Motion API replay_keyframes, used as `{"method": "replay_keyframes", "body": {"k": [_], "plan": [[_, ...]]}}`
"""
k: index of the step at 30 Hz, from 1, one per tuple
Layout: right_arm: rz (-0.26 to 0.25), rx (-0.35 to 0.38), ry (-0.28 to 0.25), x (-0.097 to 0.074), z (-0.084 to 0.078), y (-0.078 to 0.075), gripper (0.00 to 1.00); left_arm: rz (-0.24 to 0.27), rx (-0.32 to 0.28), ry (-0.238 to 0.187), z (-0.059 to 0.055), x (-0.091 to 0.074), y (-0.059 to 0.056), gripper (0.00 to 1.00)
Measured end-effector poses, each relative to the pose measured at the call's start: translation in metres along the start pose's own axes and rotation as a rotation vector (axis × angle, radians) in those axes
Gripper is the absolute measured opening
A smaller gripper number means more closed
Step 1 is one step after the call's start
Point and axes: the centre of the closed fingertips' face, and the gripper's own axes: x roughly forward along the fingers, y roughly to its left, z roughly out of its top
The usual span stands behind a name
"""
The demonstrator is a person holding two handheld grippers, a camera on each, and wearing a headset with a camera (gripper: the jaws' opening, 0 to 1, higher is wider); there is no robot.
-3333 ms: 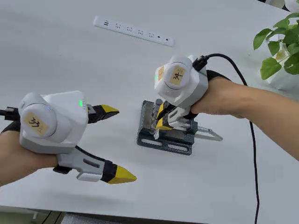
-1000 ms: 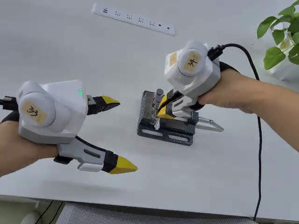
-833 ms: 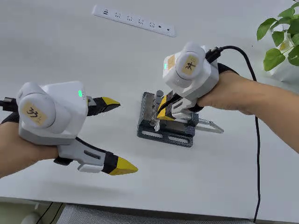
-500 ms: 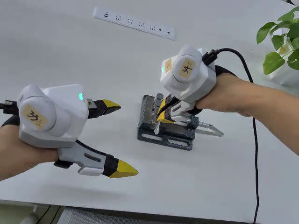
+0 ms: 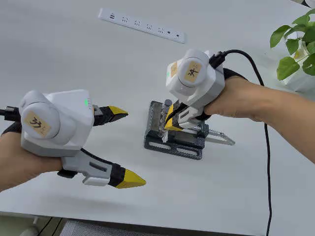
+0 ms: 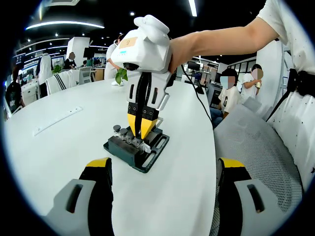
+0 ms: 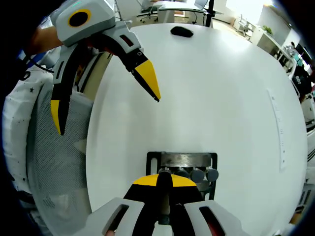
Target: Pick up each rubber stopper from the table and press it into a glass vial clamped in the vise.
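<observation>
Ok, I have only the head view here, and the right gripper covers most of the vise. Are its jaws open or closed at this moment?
Observer: Closed. In the left gripper view the right gripper has its yellow tips together, pointing straight down onto the row of vials in the vise.
Operator: Thank you. How many vials carry a stopper?
Observer: The right gripper view shows three grey stoppers in a row beside the tips. I cannot tell what is under the tips themselves.
Operator: So the tips are at the end of the row, not in the middle?
Observer: Yes, at one end. In both gripper views all the stoppered vials stand on one side of the tips.
</observation>
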Motion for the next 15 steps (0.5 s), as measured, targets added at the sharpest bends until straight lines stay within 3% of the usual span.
{"method": "replay_keyframes", "body": {"k": [8,15], "plan": [[0.003,-0.016,0.014,0.0013,0.0035,0.0012,0.03,0.000,-0.001,-0.002,-0.0003,0.0007,0.0019,0.88],[0.023,-0.022,0.065,0.0025,0.0017,-0.0008,0.02,0.004,-0.002,-0.001,-0.0003,-0.0006,0.0025,0.88]]}}
